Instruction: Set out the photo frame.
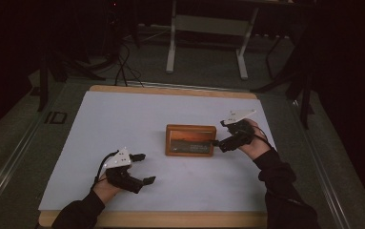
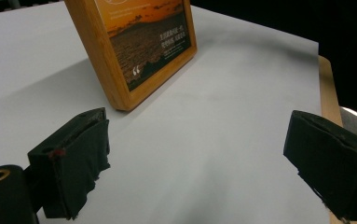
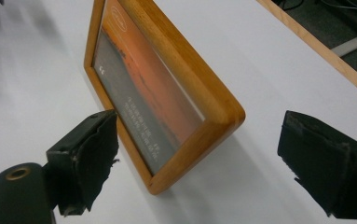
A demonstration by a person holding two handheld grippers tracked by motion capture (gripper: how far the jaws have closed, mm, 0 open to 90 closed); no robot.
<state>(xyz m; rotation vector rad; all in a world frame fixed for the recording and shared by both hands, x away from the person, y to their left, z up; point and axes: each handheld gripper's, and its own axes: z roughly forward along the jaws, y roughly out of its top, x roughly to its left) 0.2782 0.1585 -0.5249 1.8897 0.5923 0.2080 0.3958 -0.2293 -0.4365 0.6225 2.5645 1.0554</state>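
Both black grippers, left (image 1: pixel 141 168) and right (image 1: pixel 218 136), had jaws apart, so the rectangular wooden-framed sunset picture (image 1: pixel 190 140) already stood released on the white desk (image 1: pixel 123 119).

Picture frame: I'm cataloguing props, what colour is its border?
Honey-brown wood, clearest in the right gripper view.
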